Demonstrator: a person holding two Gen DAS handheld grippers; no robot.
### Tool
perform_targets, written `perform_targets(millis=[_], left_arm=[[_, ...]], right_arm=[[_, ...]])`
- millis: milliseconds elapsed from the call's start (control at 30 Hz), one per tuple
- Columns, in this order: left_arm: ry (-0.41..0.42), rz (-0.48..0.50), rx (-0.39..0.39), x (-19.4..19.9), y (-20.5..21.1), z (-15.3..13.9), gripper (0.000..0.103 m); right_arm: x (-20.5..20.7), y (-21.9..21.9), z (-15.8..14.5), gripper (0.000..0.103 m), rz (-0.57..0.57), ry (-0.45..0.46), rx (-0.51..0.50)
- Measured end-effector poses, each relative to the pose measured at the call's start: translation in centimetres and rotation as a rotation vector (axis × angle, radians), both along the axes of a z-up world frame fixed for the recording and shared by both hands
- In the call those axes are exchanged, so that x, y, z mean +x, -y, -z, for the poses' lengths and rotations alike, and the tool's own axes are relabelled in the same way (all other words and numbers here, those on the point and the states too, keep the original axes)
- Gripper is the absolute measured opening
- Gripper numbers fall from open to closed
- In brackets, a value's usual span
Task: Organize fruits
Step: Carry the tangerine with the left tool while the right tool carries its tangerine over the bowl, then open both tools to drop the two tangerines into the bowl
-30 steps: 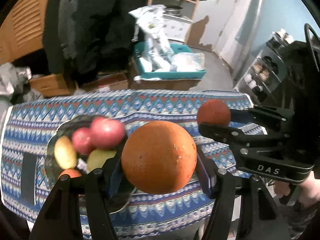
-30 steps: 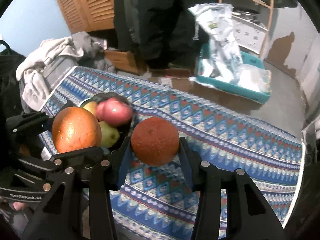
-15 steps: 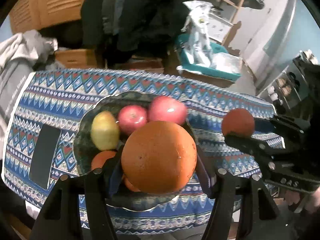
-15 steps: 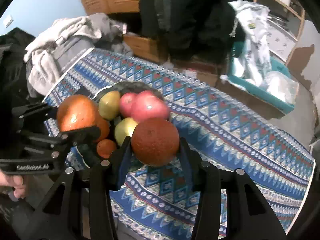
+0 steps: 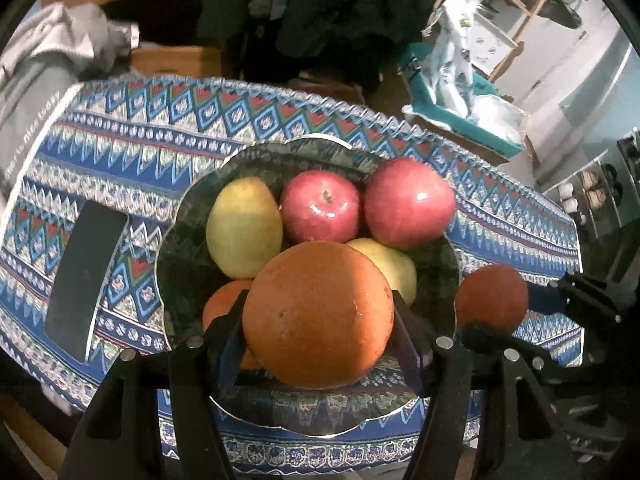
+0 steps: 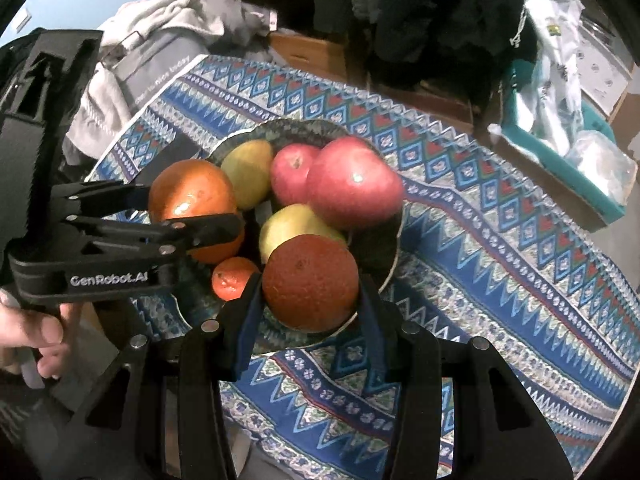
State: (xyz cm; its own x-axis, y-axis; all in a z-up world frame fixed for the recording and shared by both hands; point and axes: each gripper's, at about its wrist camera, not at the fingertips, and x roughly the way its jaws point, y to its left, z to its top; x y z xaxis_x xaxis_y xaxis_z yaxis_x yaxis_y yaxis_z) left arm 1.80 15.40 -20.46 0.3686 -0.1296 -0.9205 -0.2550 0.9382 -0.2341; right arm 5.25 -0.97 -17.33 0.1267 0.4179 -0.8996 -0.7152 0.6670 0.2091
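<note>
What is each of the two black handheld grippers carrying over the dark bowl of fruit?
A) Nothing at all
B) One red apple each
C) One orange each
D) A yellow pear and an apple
C: the left gripper clamps a large orange and the right gripper a darker, smaller orange, above the dark bowl.

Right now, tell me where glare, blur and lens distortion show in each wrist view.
Left wrist view: white glare spots on both red apples, the tablecloth edge bows from the fisheye, grey clothing at upper left is smeared. Right wrist view: glare on the large orange and the nearer apple; dark rounded corners, background soft.
</note>
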Motion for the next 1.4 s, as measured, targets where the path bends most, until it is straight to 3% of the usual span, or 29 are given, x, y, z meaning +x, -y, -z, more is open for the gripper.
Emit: perform_targets(millis=[267,833,1333,1400], left_arm=[[-0.059,0.002,0.024,0.3,-0.1,2.3,0.066],[-0.039,-0.032,0.035,-1.9,-1.5,-1.4,0.072],[0.008,-0.022,0.04,-2.6,-0.7,-4.1,0.072],[0.017,-0.02,0.039,-2.7,-0.4,-4.6,0.076]], right_arm=[[-0.2,-1.1,1.9,0.045,-0.021,-0.035,-0.019],[-1.5,-2.7,4.3,0.046,-0.052,-0.113,-0.031],[-0.2,-0.7,0.7,0.046,0.019,-0.049,0.008],[0.1,-0.2,-0.1,0.046,0.039,-0.03,0.009]])
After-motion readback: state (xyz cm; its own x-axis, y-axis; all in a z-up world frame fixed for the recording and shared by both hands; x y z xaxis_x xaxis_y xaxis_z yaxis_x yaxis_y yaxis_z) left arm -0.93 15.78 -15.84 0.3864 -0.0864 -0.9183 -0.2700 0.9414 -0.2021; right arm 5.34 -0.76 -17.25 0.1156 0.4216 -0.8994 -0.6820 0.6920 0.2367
